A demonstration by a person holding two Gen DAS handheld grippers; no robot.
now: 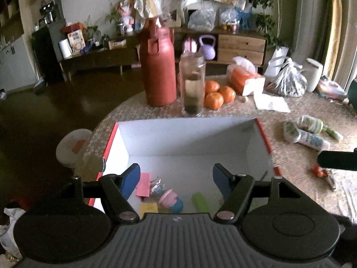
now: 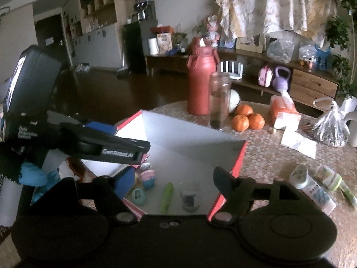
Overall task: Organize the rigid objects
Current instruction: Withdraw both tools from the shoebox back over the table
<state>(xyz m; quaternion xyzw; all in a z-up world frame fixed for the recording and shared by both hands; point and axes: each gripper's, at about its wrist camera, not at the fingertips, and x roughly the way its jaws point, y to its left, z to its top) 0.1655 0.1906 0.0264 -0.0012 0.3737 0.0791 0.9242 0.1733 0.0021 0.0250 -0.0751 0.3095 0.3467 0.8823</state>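
Box (image 1: pixel 223 134) at frame centre holds toys w/ green tube (image 1: pixel 199 202); left gripper (image 1: pixel 176 178) & right gripper (image 2: pixel 171 181) hover, jaws apart, empty — between picks, prob. next: bottles (image 2: pixel 312 185) lower right.

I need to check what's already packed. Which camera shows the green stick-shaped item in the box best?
The right wrist view: the green stick lies unobstructed on the white box floor. The left wrist view shows it partly cut off by the gripper body.

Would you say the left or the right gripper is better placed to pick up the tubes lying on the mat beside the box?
Probably the right gripper: it is open and empty, and the tubes lie just to its right. The left gripper, also open, hovers over the box, farther from them.
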